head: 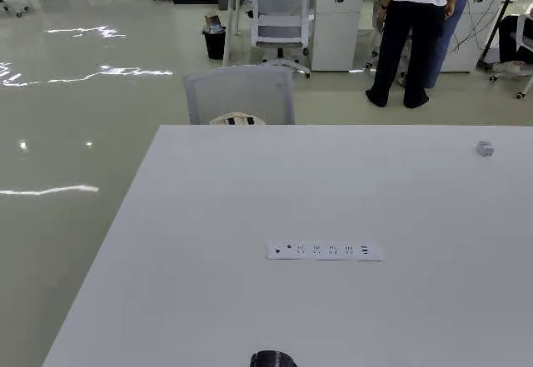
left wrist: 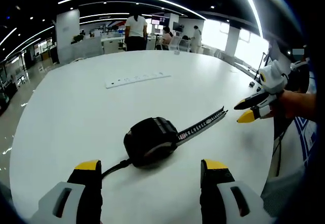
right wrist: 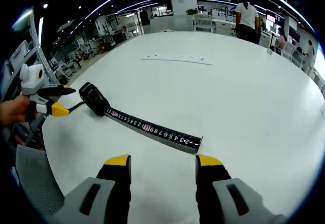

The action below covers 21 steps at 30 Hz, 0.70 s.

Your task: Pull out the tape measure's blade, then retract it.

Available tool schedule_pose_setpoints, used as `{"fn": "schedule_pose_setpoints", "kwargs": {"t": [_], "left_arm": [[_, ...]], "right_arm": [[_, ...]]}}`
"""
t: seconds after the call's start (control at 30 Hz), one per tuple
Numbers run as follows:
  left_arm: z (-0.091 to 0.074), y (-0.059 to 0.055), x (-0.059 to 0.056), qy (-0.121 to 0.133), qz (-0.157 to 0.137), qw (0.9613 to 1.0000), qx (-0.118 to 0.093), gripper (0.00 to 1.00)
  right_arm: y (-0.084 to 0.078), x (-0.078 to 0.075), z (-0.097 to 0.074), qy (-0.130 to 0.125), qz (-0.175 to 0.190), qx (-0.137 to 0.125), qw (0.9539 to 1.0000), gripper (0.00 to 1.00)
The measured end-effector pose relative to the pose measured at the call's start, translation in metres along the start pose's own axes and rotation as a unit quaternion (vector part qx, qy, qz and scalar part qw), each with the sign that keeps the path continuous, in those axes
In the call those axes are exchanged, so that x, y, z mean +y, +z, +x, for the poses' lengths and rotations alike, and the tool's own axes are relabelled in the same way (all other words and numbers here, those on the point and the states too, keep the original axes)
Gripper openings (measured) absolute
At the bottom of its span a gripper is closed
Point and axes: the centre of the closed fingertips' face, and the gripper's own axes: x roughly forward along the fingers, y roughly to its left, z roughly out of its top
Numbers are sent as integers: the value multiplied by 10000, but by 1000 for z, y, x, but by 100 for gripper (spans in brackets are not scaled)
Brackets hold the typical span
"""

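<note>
The black tape measure case (left wrist: pixel 151 141) lies on the white table (left wrist: pixel 76 107), just ahead of my left gripper (left wrist: pixel 151 166), which is open with nothing between its yellow-tipped fingers. A stretch of the blade (left wrist: pixel 203 125) is out and lies flat on the table, pointing at my right gripper (left wrist: pixel 244 110). In the right gripper view the blade (right wrist: pixel 152 128) runs from the case (right wrist: pixel 94 98) to its end hook (right wrist: pixel 198 144), just ahead of my open right gripper (right wrist: pixel 162 161). The left gripper (right wrist: pixel 57 100) sits behind the case there. The case's top (head: pixel 273 359) peeks in at the head view's bottom edge.
A white power strip (head: pixel 325 250) lies mid-table and a small grey object (head: pixel 485 148) sits far right. A grey chair (head: pixel 240 92) stands at the table's far edge. Beyond it a person (head: pixel 416 26) stands at other desks.
</note>
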Motion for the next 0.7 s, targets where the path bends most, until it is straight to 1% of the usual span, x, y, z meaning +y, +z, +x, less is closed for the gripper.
{"fn": "schedule_pose_setpoints", "kwargs": {"t": [0.07, 0.13, 0.3, 0.37, 0.4, 0.47, 0.53, 0.7], "left_arm": [[-2, 0, -1, 13, -27, 10000, -19, 77], [-6, 0, -4, 92, -165, 9998, -37, 78], [-10, -2, -4, 279, -281, 9992, -74, 79], [-12, -3, -5, 297, -369, 9989, -71, 82], [-13, -4, -4, 352, -397, 9986, -75, 82], [-16, -4, -4, 421, -415, 9982, -89, 83], [-18, -5, -4, 446, -474, 9978, -107, 83], [-24, -7, -5, 538, -558, 9969, -132, 83]], "right_arm": [[-1, 1, -1, -12, 12, -4, 10000, 52], [-3, 4, -2, -38, 61, -13, 10000, 53], [-3, 12, -8, -50, 108, -43, 9999, 54], [-3, 13, -10, -78, 134, -54, 9999, 54], [-4, 14, -11, -81, 183, -73, 9998, 54], [-5, 16, -12, -82, 209, -90, 9997, 55], [-6, 22, -15, -74, 212, -86, 9997, 56], [-9, 28, -20, -81, 285, -116, 9995, 59]]}}
